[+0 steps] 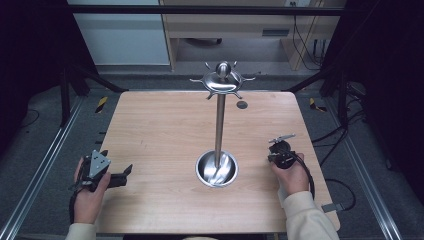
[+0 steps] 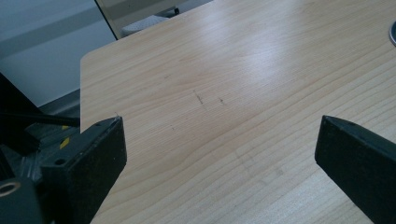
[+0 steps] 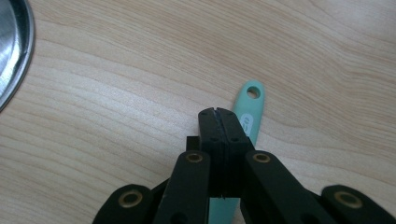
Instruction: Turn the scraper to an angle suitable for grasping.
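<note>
**Mint handle under closed fingers**

Pale wood worktop (image 1: 165,130) is carrying a steel hook stand (image 1: 218,125). We are judging the mint handle (image 3: 250,109), lying just beneath our clenched right gripper (image 3: 218,113), light, stiff, slippery; mid-shaft suits. Our left gripper (image 2: 219,140) is hanging released.

L tool (image 2: 219,154) jaws wide apart; R tool (image 3: 218,113) jaws pressed together.
</note>
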A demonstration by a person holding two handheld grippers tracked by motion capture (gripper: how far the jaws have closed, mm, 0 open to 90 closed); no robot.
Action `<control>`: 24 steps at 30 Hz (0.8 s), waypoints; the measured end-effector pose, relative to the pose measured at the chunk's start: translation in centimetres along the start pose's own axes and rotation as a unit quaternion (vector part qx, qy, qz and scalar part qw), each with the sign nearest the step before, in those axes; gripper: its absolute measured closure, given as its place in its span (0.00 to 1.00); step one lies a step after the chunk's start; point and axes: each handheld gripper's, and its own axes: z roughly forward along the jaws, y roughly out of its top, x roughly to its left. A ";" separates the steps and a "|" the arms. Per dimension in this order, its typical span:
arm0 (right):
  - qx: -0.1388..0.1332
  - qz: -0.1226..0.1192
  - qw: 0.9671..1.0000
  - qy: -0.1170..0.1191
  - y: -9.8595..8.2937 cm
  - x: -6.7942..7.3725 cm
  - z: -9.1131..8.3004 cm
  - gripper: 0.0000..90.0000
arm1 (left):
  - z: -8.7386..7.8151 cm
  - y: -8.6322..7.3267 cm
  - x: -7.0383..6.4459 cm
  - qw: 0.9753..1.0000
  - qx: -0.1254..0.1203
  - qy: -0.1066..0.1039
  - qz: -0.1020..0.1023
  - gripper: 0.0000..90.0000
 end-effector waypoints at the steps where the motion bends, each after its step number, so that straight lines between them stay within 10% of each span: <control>1: -0.001 0.001 1.000 0.000 0.0 0.0 -0.2 0.99 | 0.0 0.0 0.0 1.000 0.001 0.000 0.000 0.02; 8: -0.009 0.016 1.000 0.001 1.2 -0.2 -1.8 0.94 | -0.6 -0.2 -0.3 1.000 -0.001 0.002 -0.006 0.02; 24: 0.108 0.059 0.992 -0.015 3.2 -1.0 -0.7 0.77 | -0.6 -0.1 -0.4 1.000 -0.006 -0.004 -0.007 0.02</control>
